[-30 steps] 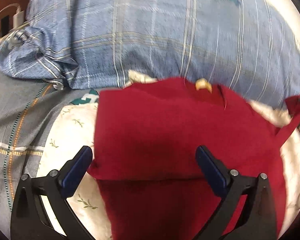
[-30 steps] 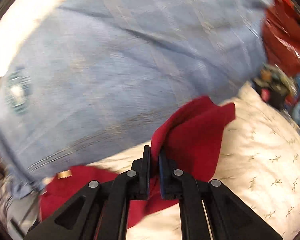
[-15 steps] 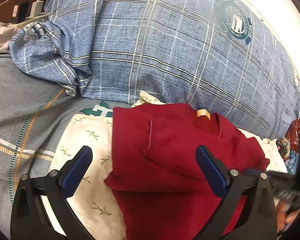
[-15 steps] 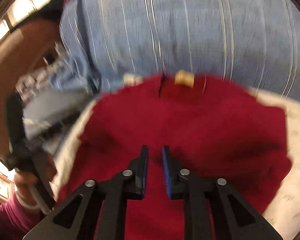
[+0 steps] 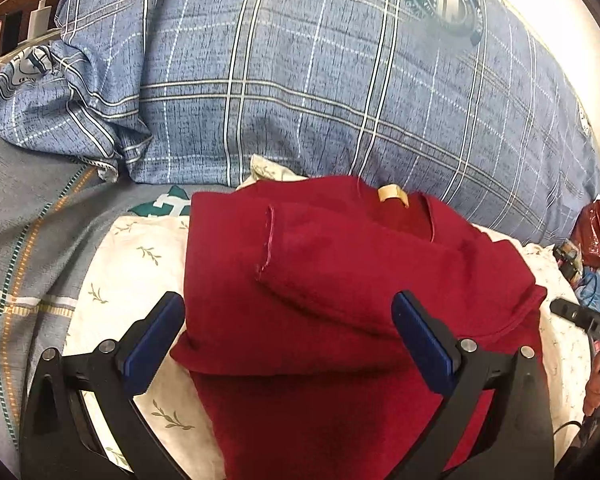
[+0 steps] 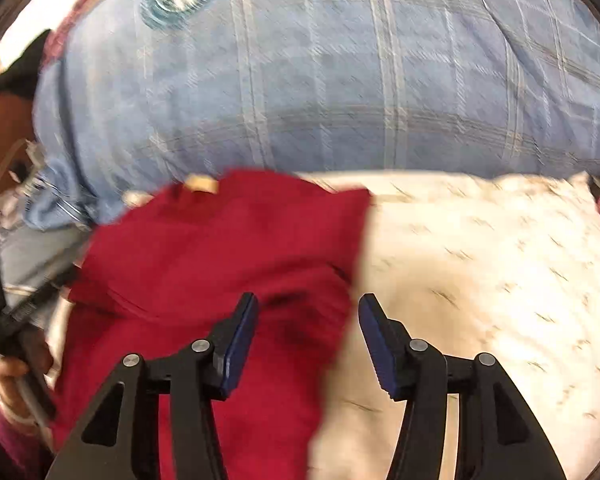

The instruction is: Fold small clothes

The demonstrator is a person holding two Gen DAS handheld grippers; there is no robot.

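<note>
A small dark red shirt [image 5: 340, 280] lies on a white leaf-print cloth [image 5: 128, 264], its sleeves folded in over the body and a tan neck label at the far edge. My left gripper [image 5: 288, 340] hovers open just above the shirt's near part, blue pads wide apart with nothing pinched. In the right wrist view the same red shirt [image 6: 220, 264] fills the left half. My right gripper [image 6: 308, 340] is over the shirt's right edge; its jaws are opening and the pads press on nothing.
A big blue plaid pillow [image 5: 320, 80] rises right behind the shirt. Grey striped bedding [image 5: 24, 248] lies at left, with a charger and cable [image 5: 36, 20] at far left. Red bag and small clutter [image 5: 596, 236] sit at right. A hand on the other gripper's handle [image 6: 12, 364] shows at left.
My right gripper let go of the red sleeve it was carrying; the sleeve now lies folded over the shirt. That gripper swung to the shirt's right edge and its jaws spread. The left gripper stayed put.
</note>
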